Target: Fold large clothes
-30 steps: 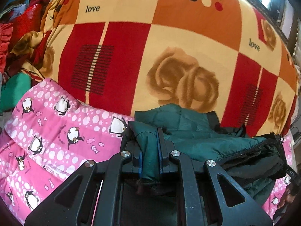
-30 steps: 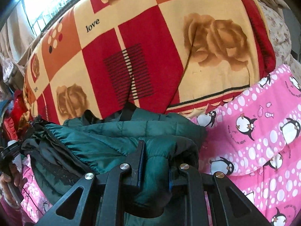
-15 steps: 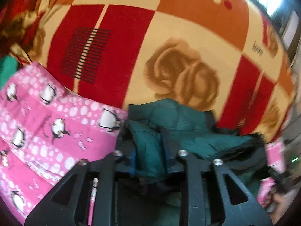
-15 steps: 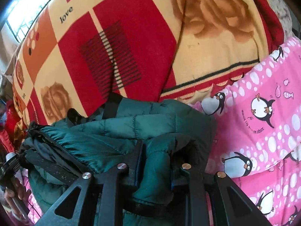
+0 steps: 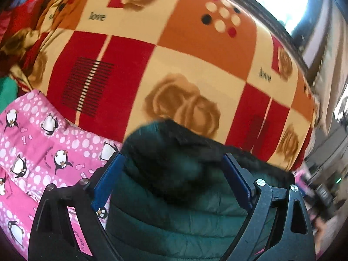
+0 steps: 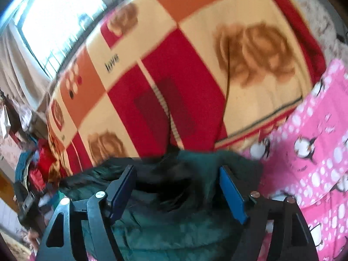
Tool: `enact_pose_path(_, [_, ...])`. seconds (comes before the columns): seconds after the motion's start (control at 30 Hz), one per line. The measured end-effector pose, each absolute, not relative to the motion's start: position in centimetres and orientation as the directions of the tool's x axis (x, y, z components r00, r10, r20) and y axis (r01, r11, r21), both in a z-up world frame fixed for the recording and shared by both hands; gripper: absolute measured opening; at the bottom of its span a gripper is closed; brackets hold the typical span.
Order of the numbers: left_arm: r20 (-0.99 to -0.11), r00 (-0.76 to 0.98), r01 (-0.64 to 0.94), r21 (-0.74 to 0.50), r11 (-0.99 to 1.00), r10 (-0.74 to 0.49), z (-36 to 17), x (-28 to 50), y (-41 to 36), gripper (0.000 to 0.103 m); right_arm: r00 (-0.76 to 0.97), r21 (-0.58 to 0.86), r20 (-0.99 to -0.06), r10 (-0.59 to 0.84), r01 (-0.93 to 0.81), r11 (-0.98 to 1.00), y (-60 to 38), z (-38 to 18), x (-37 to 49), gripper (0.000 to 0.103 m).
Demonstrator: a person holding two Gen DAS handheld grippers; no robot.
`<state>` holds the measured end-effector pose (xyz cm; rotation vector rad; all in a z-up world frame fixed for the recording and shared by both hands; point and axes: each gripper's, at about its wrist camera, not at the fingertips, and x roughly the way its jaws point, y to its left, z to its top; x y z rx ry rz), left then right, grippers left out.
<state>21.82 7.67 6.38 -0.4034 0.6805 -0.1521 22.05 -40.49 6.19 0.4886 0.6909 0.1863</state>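
My left claw [image 5: 171, 182] had just been spreading and stood released, blue pads [image 5: 106, 181] wide of the dark green jacket [image 5: 174, 213], which bulged between them; I couldn't say for sure whether fabric brushed the pads. My right claw [image 6: 177, 192] had also just been spreading and stood released, the same jacket [image 6: 174, 228] lying loose between its pads [image 6: 231, 194], a dark fold of lining showing in the gap. The jacket sat bunched in a heap on the bed, partly on the pink penguin blanket [image 5: 43, 152] and right against the near edge of the red-and-orange rose blanket [image 5: 174, 65]. The pink blanket lay to the jacket's left in the left view, to its right [image 6: 315, 163] in the right view. Both views were blurred. A bright window [image 6: 61, 21] stood beyond the rose blanket [image 6: 195, 65].
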Motion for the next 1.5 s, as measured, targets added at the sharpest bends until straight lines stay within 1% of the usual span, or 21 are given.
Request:
enact_pose_path(0.07, [-0.601,0.759,0.013,-0.370,0.929,-0.250,5.5,22.0,6.4,0.091,0.769,0.484,-0.552,0.322,-0.019,0.875,-40.1,6.9,21.8,0.075])
enact_pose_path(0.13, [-0.637,0.742,0.002,-0.313,0.950,-0.211,4.4,22.7,5.0,0.091,0.740,0.437,-0.584,0.335,-0.062,0.898,-38.3,7.1,22.1,0.075])
enact_pose_path(0.2, [-0.670,0.722,-0.013,-0.260,0.966,-0.170,3.3,23.4,3.9,0.091,0.687,0.378,-0.640,0.345,-0.109,0.919,-35.5,5.9,22.9,0.075])
enact_pose_path(0.27, [-0.703,0.698,-0.027,-0.213,0.977,-0.134,2.3,24.3,3.1,0.091,0.654,0.344,-0.672,0.347,-0.139,0.929,-33.7,4.5,23.7,0.075])
enact_pose_path(0.33, [-0.738,0.669,-0.046,-0.151,0.988,-0.082,1.0,25.5,2.4,0.091,0.632,0.279,-0.708,0.316,-0.161,0.947,-31.7,2.7,24.8,0.075])
enact_pose_path(0.47, [-0.776,0.630,-0.063,-0.090,0.994,-0.030,-0.9,27.7,1.8,0.091,0.594,0.164,-0.775,0.214,-0.138,0.977,-29.4,-0.6,27.9,0.075])
enact_pose_path(0.73, [-0.800,0.597,-0.085,-0.126,0.988,-0.050,-3.2,30.1,2.4,0.096,0.564,0.215,-0.800,0.204,-0.047,0.975,-31.0,-4.3,31.7,0.075])
enact_pose_path(0.83, [-0.800,0.598,-0.078,-0.114,0.990,-0.045,-3.4,30.1,2.6,0.096,0.567,0.197,-0.801,0.192,-0.053,0.979,-30.7,-3.8,31.4,0.075])
enact_pose_path(1.0, [-0.798,0.601,-0.080,-0.109,0.991,-0.039,-3.7,30.1,2.6,0.096,0.606,0.262,-0.758,0.240,-0.054,0.964,-31.2,-0.5,29.3,0.075])
enact_pose_path(1.07, [-0.798,0.602,-0.083,-0.100,0.992,-0.030,-3.7,30.0,2.2,0.097,0.614,0.246,-0.752,0.240,-0.077,0.966,-30.7,0.3,29.1,0.075])
enact_pose_path(1.17, [-0.801,0.599,-0.083,-0.088,0.993,-0.021,-3.7,30.1,1.9,0.097,0.604,0.199,-0.771,0.201,-0.072,0.977,-30.4,-0.4,30.1,0.075])
enact_pose_path(1.23, [-0.804,0.595,-0.083,-0.086,0.993,-0.020,-3.7,30.2,1.7,0.098,0.574,0.196,-0.798,0.181,-0.036,0.980,-30.5,-2.2,31.0,0.075])
enact_pose_path(1.3, [-0.809,0.588,-0.087,-0.080,0.993,-0.014,-3.7,30.4,1.4,0.099,0.564,0.211,-0.804,0.188,-0.025,0.977,-30.7,-3.7,31.4,0.076])
enact_pose_path(1.4, [-0.816,0.577,-0.089,-0.074,0.993,-0.009,-3.7,30.5,1.2,0.100,0.565,0.177,-0.809,0.163,-0.030,0.984,-29.8,-3.9,31.9,0.076])
enact_pose_path(1.5, [-0.825,0.565,-0.087,-0.088,0.992,-0.023,-3.3,30.3,1.3,0.100,0.573,0.203,-0.797,0.190,-0.041,0.978,-30.1,-2.4,30.8,0.076])
